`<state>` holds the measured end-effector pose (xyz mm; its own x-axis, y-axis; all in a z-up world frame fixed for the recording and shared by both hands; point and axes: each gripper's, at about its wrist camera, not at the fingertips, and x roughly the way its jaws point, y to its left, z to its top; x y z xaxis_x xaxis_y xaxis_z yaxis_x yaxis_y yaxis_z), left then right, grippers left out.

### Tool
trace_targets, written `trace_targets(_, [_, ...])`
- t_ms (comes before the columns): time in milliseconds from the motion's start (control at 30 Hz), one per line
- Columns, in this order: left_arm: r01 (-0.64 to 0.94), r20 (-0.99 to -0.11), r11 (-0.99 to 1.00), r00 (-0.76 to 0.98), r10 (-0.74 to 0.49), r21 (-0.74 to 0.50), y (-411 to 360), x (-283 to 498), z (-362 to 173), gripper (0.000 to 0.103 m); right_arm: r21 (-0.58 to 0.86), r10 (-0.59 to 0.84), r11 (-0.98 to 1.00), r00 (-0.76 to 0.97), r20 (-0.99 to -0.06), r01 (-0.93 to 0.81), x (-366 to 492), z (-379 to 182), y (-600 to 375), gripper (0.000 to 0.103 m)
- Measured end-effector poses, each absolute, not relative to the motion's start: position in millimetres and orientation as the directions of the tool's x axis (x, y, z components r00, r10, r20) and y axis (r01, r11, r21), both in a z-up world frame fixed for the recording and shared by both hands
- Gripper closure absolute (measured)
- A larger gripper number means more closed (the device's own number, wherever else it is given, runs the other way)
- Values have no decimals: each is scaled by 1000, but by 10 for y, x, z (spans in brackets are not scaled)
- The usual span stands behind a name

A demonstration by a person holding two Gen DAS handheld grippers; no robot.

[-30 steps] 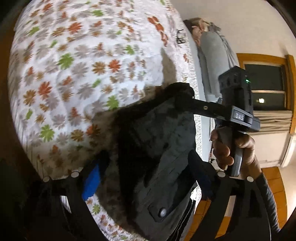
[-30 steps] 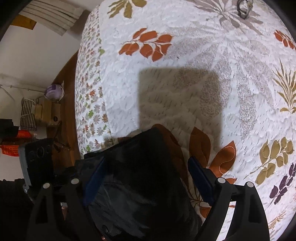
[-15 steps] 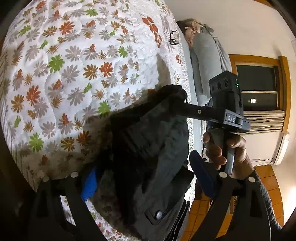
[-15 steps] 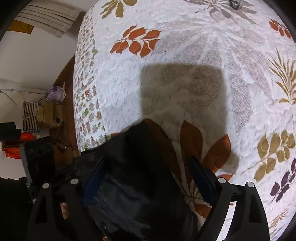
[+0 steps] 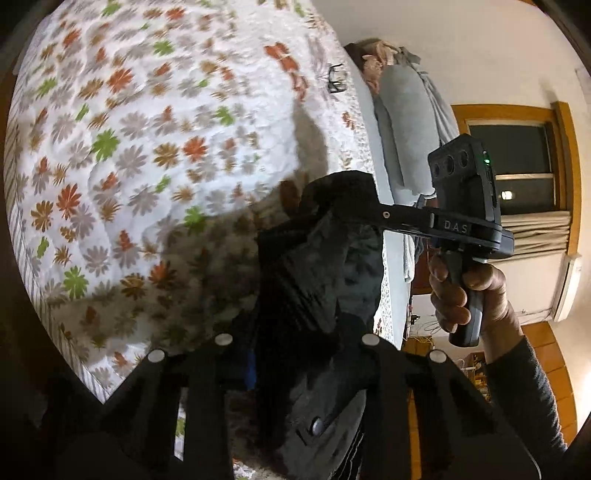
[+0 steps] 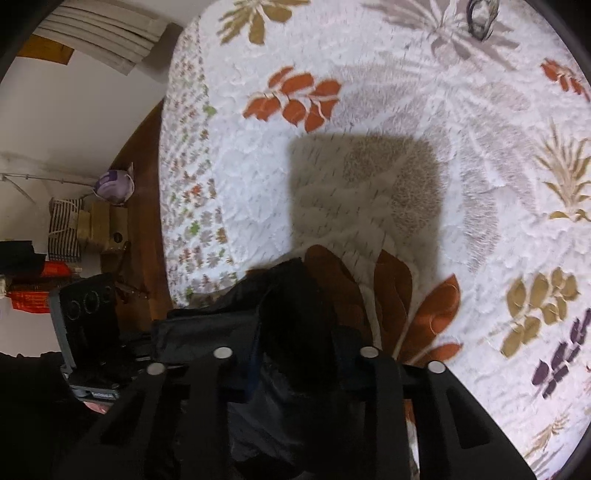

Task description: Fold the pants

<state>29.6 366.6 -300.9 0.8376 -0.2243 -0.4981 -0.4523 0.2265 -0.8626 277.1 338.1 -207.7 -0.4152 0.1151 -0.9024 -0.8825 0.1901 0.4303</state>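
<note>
Pants (image 5: 317,295), dark, bunched over floral bed quilt (image 5: 147,155) edge, toward 6 o'clock; just closed on by both grippers; left gripper (image 5: 295,354) fingers clamped on cloth; right gripper (image 6: 295,354) likewise, at 3 o'clock.

The black pants (image 5: 317,295) run off the bottom edge, and their cloth hides both grippers' pads; a small dark object (image 6: 479,18) on the bedspread (image 6: 369,110) is too blurred to name
</note>
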Motion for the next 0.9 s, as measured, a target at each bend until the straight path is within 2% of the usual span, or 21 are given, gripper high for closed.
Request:
trace_targets(433, [-359,-486,451,850,-203,-817,3323,673,-1951,77,347,259,210,-290,-921,-914,2726,-972,2742,79])
trace_targets(900, [-217,-475,663,848,-236,-717,2397,725,-1072,77,291,406,293,-158,-900,-911,2690,-25,1447,80])
